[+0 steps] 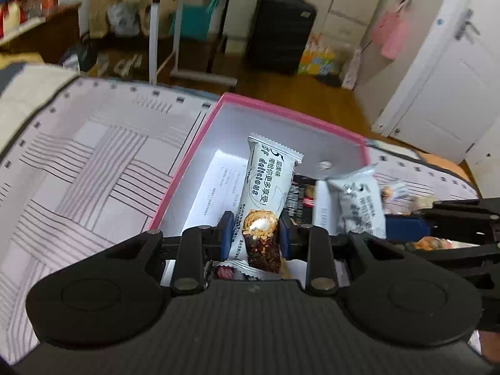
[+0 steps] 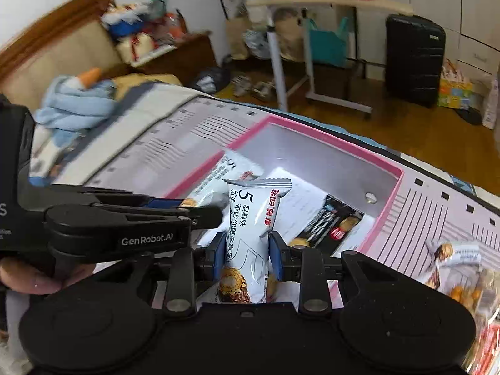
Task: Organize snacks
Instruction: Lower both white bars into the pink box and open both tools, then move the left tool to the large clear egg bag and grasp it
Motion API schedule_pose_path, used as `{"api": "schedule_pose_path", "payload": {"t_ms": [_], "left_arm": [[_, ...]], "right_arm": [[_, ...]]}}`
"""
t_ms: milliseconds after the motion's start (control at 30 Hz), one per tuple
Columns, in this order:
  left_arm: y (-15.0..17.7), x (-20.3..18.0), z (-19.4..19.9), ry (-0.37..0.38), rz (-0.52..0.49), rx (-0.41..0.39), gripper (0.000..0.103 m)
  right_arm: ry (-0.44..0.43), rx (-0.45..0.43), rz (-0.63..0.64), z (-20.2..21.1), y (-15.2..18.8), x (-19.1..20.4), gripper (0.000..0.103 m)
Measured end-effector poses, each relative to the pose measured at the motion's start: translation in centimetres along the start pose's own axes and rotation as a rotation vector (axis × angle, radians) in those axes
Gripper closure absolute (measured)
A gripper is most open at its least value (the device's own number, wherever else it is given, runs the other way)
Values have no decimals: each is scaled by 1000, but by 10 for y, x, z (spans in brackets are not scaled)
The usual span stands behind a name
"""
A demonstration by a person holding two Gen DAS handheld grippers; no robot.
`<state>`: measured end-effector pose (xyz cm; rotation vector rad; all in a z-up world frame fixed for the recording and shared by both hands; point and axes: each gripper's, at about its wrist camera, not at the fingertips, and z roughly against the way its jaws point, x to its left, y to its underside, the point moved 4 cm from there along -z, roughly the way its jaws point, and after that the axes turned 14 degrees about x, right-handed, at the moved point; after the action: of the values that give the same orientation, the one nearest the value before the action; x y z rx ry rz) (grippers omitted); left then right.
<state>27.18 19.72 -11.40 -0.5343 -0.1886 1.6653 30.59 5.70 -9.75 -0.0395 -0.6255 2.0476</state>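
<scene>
Two white snack bars are in hand, both over the pink-rimmed box (image 1: pixel 193 143) that sits on the striped bedspread (image 1: pixel 93 156). The first snack bar (image 1: pixel 268 187) is clamped at its lower end between the blue pads of the left gripper (image 1: pixel 257 232), its printed face up and its crimped top end reaching toward the far wall of the box. The second snack bar (image 2: pixel 250 234) is clamped likewise by the right gripper (image 2: pixel 247 257), standing roughly upright above the box interior. In the right wrist view the left gripper (image 2: pixel 200 212) shows from the side, just left of the second bar, with another white packet behind it. Inside the box lie a white paper sheet (image 1: pixel 215 187) and a dark snack packet (image 2: pixel 331 222), flat on the floor. Loose snack packets (image 2: pixel 459 268) rest on the bedspread outside the box, to its right. A black suitcase (image 1: pixel 281 31) stands on the wooden floor beyond the bed.
</scene>
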Motion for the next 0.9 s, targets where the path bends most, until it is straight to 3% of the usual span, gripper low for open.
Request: {"api": "schedule_pose_path", "payload": {"t_ms": [233,333,400,467,767,900], "left_arm": [[-24,19,-48,-18,45,87,75],[-24,18,-52,-37,45,93,71],[-22,17,-49,-26,41,95,62],[-19,14,-43,-12,27,84,47],[11,-39,36,-123,-191,-74,40],[22,-79,79,-95,-276,-129,37]], "right_arm": [[-14,56,-68,-35,-20,-19,67],[-27,45,-98,-33,-17,-26,57],[-35,13,-101,-23,-10,-30,53],[-45,-11,-104,-7,-2,-32,53],[-2,-129,-131,120,52,-57,46],[25,-145,-163,172,78,-72,41]]}}
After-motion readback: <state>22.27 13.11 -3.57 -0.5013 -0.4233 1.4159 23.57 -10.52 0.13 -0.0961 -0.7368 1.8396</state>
